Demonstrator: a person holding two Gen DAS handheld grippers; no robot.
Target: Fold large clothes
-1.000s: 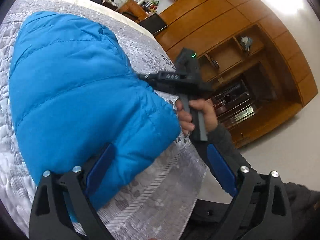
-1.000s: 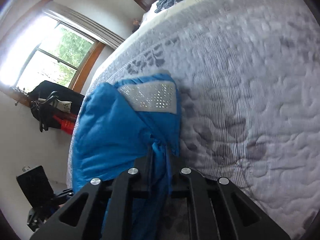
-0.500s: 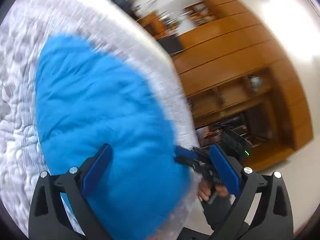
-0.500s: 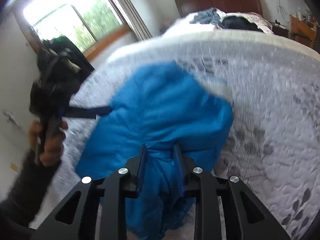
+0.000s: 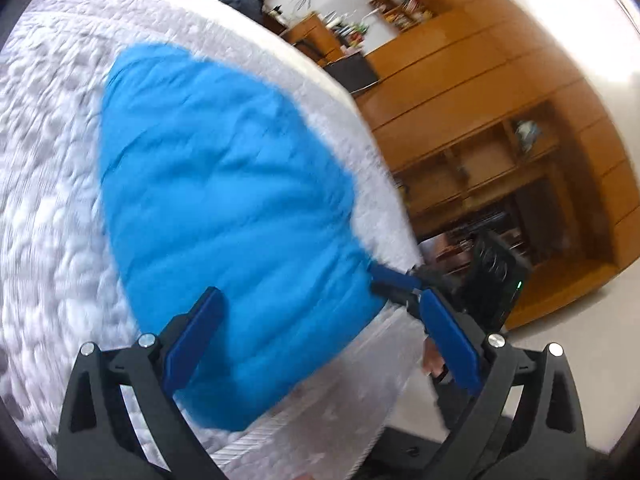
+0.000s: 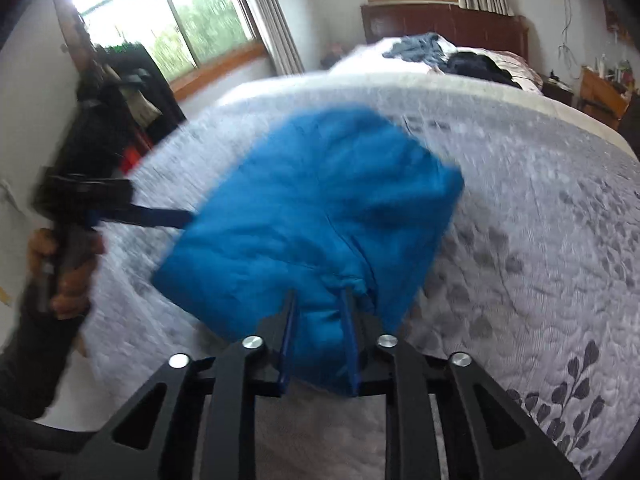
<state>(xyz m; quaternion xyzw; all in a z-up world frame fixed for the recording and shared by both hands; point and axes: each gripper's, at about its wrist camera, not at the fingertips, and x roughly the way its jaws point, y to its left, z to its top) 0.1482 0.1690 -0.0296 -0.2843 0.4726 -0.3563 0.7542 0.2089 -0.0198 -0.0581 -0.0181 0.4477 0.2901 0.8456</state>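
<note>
Blue puffy jacket [image 5: 224, 200] lying folded on the bed [image 5: 48, 184], near the edge closest to the camera, on a grey quilt with a leaf pattern. Blurry in both views. Starting on the left: left gripper [image 5: 320, 340] hanging just above the near end of the jacket, blue pads [image 5: 194, 336] spread wide apart, nothing between them. In the right wrist view, same left gripper [image 6: 176, 216] seen from the side, blue finger tip touching the left edge of the jacket [image 6: 320, 208], held by a hand [image 6: 64, 268] in a dark sleeve. Behind that hand, a dark bag or rack [image 6: 120, 100] under a bright window [image 6: 160, 20]. In the middle: right gripper [image 6: 320, 320] pinching a bunched bit of the jacket's near edge, fingers close together with blue cloth squeezed between them. In the left wrist view, right gripper [image 5: 394, 286] poking in at the right edge of the jacket, too blurry to see its grip from there. Further right and far back: a pile of dark clothes [image 6: 476, 64] at the head of the bed, by a dark wooden headboard [image 6: 440, 24]. On the right in the left wrist view: a tall wooden cabinet [image 5: 500, 120] with open shelves, standing on a pale floor.
</note>
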